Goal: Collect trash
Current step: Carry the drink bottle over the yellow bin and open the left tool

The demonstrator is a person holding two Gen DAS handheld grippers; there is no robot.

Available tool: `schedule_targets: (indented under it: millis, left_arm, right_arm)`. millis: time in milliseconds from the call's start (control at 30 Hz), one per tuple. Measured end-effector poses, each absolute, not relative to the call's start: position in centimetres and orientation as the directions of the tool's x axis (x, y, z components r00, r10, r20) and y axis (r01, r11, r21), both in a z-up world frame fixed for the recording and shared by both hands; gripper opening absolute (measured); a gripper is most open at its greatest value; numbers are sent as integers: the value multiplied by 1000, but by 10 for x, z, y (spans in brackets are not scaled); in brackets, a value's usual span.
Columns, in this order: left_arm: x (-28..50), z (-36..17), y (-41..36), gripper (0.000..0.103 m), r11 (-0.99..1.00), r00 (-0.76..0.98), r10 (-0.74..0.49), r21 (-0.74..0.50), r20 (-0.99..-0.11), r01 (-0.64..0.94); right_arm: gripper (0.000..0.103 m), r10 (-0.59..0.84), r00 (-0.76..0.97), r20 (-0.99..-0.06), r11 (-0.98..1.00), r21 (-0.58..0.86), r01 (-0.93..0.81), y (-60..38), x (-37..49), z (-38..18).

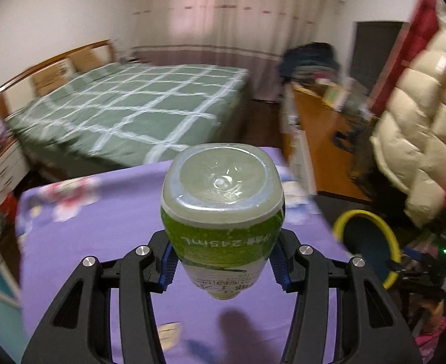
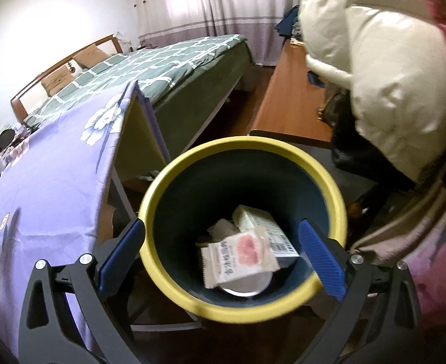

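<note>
My left gripper (image 1: 223,262) is shut on a green-labelled plastic bottle (image 1: 223,212), held above the purple flowered tablecloth (image 1: 101,242) with its clear base toward the camera. The yellow-rimmed dark blue bin (image 1: 371,242) stands to the right, beside the table. In the right wrist view my right gripper (image 2: 223,257) is open and empty, hovering over the bin (image 2: 174,166). Inside the bin lie a pink snack wrapper (image 2: 238,257), a small carton (image 2: 265,224) and crumpled tissue (image 2: 221,227).
The table with the purple cloth (image 2: 41,182) is left of the bin. A bed with a green checked cover (image 1: 126,106) lies beyond. A wooden desk (image 2: 286,103) and a hanging cream puffer jacket (image 2: 390,60) are on the right.
</note>
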State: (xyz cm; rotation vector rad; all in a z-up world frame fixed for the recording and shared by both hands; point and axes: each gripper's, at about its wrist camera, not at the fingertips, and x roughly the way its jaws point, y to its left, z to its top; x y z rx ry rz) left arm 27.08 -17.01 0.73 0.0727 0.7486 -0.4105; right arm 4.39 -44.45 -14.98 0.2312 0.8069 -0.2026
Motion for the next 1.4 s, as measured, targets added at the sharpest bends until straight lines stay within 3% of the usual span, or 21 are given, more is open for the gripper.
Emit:
schedule_targets:
  millis: [367,667,733,767,967,1100,1400]
  left_arm:
    - [244,-18,-378,50,724,447,-561,-151,-697,673]
    - [256,-88,-488,51,682,330,-529,-160,-782,714]
    - [260,-102,-493,75,698,329,-498,-145,-802,702]
    - [262,-105,-489,88,717,354,-486,-133,-799,684]
    - [238,-68,-415,98,769,503,-496,-89,-707,633]
    - [206,-34,-325,98,831,647,-451,-24,-615,555]
    - [121,0,-116,98,967,829,-241,-55,-505,248]
  right_arm:
    - [96,-140,672,-727,947,101,305,-463,0,-145]
    - [96,-153,639,-754,943,82,322,-471,-6,-155]
    - [96,-156,636,-756,942,79,325,-471,-7,-154]
    - [96,-156,636,-756,942,80,325,-470,-7,-154]
    - [96,-142,654,-743,952,78,295,-453,-6,-145]
    - [96,-127,679,-723,959,86,271,-436,-6,-135]
    - [96,-81,767,-637,979,94,181,-376,-20,-87]
